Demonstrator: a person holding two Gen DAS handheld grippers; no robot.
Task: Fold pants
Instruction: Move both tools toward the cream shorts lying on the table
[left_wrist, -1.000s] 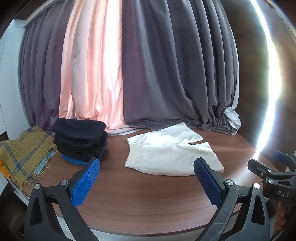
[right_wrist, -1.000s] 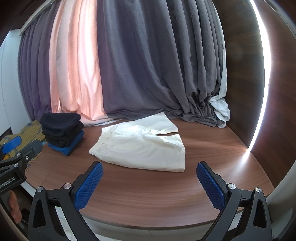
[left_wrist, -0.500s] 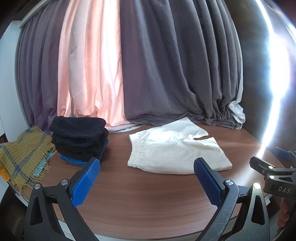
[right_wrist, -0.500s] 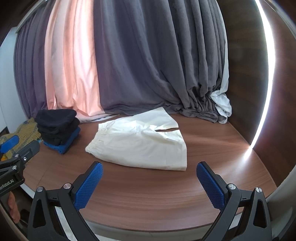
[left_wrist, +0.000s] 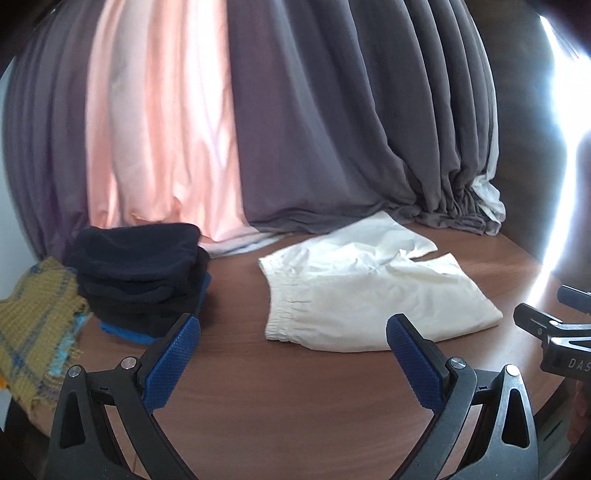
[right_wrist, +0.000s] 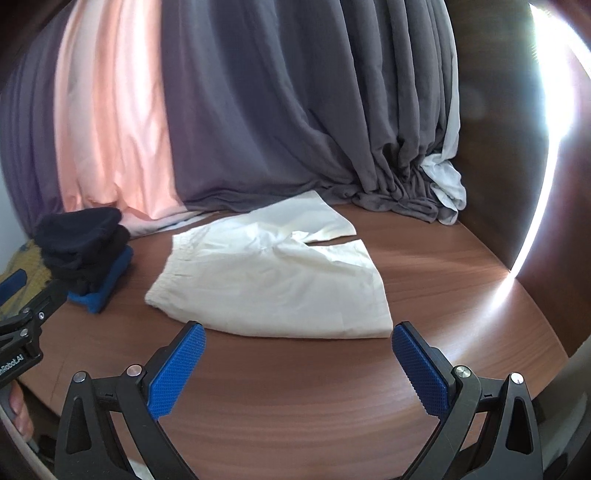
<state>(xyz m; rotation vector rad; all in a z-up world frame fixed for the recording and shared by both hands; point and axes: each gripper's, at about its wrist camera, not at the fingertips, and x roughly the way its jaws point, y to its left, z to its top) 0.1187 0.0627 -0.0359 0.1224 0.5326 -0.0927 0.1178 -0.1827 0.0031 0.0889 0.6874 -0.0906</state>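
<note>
Nearest: left gripper (left_wrist: 291, 328), jaws wide, nothing between them, held above bare worktop (left_wrist: 295, 406). Right gripper (right_wrist: 297, 336) likewise, jaws wide and empty, its blue pads just short of the near hem. Neither touches cloth. Beyond the jaws: white shorts (right_wrist: 273, 280) lying flat on the worktop, waistband to the left, both legs pointing right, a narrow slit showing between the legs at the far right. Cloth looks mostly smooth with a few soft wrinkles near the crotch. Left of the shorts, apart from them: stack of dark folded clothes (left_wrist: 140, 273) on a blue piece, then a yellow plaid cloth (left_wrist: 33, 321) at the worktop's edge. Far back: grey and pink curtains (right_wrist: 258, 110) bunching onto the worktop behind the shorts; the far leg lies close to their hem. Judgement: folding not yet begun; this is the approach to a first grasp. Next move likely calls for pinching the near edge at two points, waistband end and leg end, and carrying it over the far leg so the legs stack. Thin cloth may need jaws pressed low to catch one layer pair cleanly.
</note>
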